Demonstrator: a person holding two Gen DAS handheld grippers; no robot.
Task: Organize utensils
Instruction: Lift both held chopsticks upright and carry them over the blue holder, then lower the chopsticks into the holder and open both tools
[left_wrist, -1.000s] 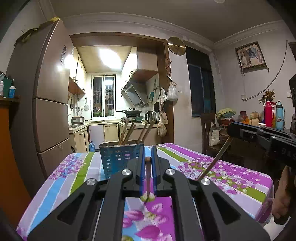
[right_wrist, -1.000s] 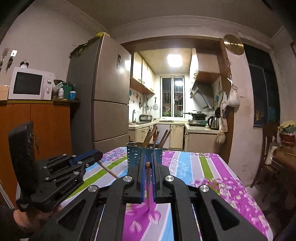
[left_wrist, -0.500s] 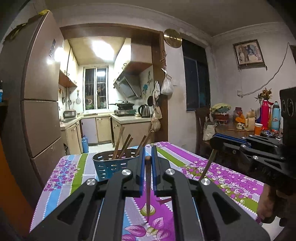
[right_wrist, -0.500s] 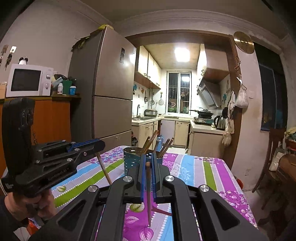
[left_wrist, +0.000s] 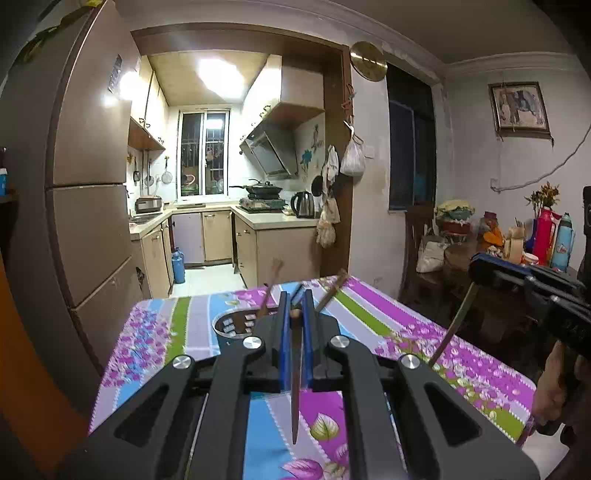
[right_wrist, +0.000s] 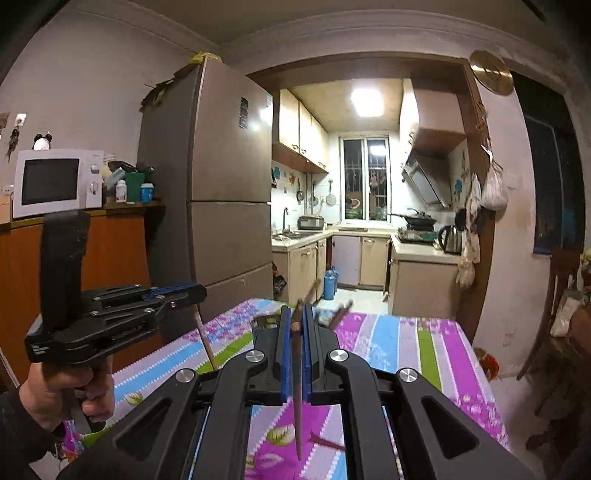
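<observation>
behind the left hand-held gripper, the utensil holder sits half hidden

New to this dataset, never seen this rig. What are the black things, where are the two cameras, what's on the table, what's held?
No robot here: a person holds a black pistol-grip tool in each hand, each with two jaws. Each picture comes from a camera on one tool, looking forward along its jaws. The left gripper and the right gripper each pinch one brown chopstick hanging point down, jaws shut on it. Each view also catches the other tool from the side. Below is a table with a floral striped tablecloth, and on it a blue utensil basket already holding chopsticks.
</observation>
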